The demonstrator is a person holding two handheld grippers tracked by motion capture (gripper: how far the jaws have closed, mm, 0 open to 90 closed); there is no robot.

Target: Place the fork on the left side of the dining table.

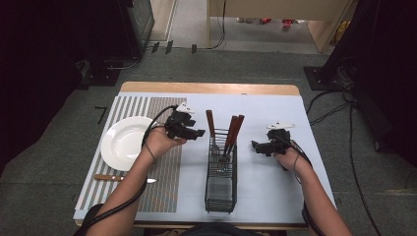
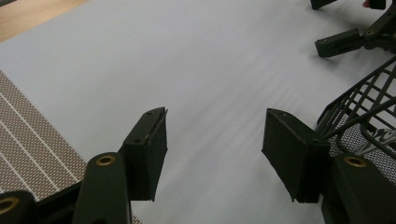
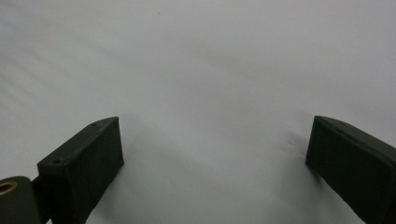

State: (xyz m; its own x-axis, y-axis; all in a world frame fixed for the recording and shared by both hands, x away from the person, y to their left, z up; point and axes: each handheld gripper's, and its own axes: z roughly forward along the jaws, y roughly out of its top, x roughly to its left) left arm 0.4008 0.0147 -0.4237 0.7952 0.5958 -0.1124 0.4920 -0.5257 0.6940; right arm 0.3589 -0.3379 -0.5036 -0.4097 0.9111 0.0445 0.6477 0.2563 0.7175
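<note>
A black wire cutlery basket [image 1: 221, 172] stands mid-table, with wooden-handled utensils [image 1: 234, 132] sticking up at its far end. My left gripper [image 1: 196, 132] hovers just left of the basket's far end, open and holding nothing. In the left gripper view its jaws [image 2: 212, 154] spread over the pale sheet, the basket's rim [image 2: 359, 107] at the right. My right gripper [image 1: 255, 146] sits to the right of the basket, pointing toward it, also open. In the right gripper view its wide-apart jaws [image 3: 215, 163] frame bare pale surface.
A white plate [image 1: 124, 142] lies on the striped placemat [image 1: 162, 172] at the left. A wooden-handled knife [image 1: 123, 178] lies below the plate. The pale sheet [image 1: 275, 187] covers the table's right part. Cables trail on the floor at the right.
</note>
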